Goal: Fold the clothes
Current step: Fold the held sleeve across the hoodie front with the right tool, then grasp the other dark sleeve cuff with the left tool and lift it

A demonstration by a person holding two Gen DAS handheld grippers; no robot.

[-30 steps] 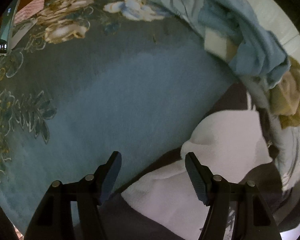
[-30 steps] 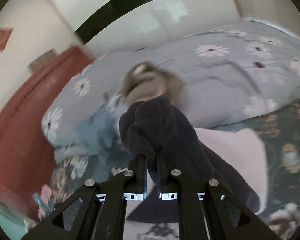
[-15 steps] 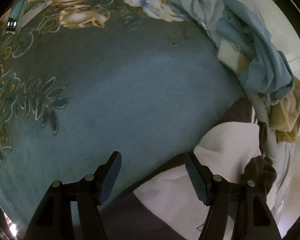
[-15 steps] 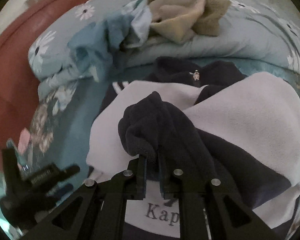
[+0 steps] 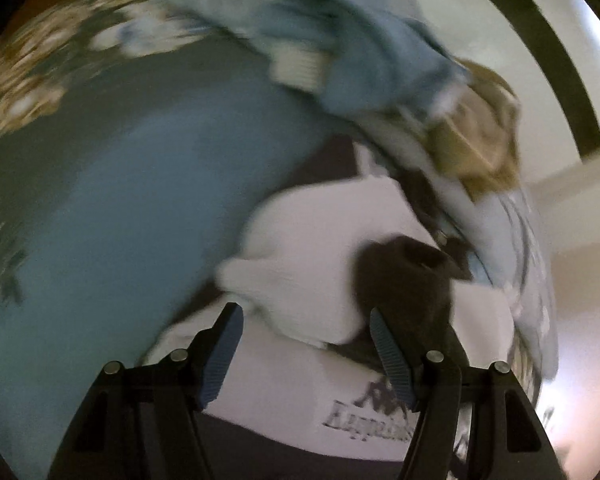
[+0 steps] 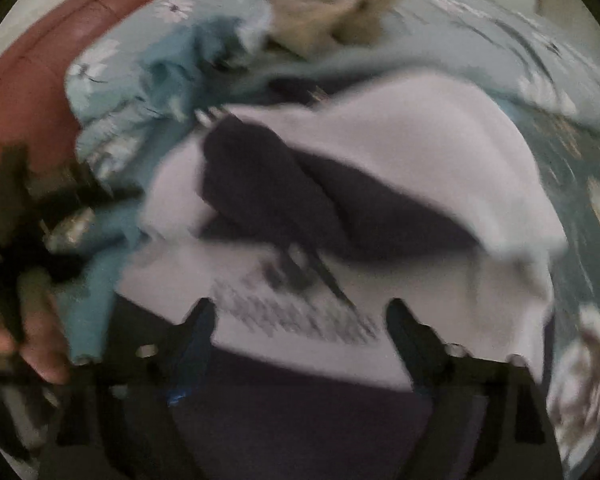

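Sweatshirt (image 5: 300,220), white and dark with printed lettering, lay on the teal floral bed cover (image 5: 140,200), right of centre in the left wrist view. Dark sleeve (image 5: 404,280) was folded across the white chest, its cuff toward the far side. Left tongs (image 5: 306,350) stood fairly wide over the near white panel, nothing between the pads, no clear contact with the cloth. Blue garment (image 5: 360,52) and tan garment (image 5: 476,136) sat crumpled at the far right, unfolded.

Right wrist view, heavily blurred: same sweatshirt (image 6: 420,152) filled the middle, dark sleeve (image 6: 268,184) lying diagonally from far left to near right over the white body. Right tongs (image 6: 300,320) were opening, jaws spread wide above the lettering, no cloth pinched between them; the sleeve lay beyond the tips. A hand (image 6: 28,332) with the other tool showed at the near left edge. Blue garment (image 6: 172,64) and tan garment (image 6: 320,12) lay on the far side near the pale flowered quilt (image 6: 500,40).

Judged progress: one sleeve fold laid down; other side, final body folds, and the two other garments remained.
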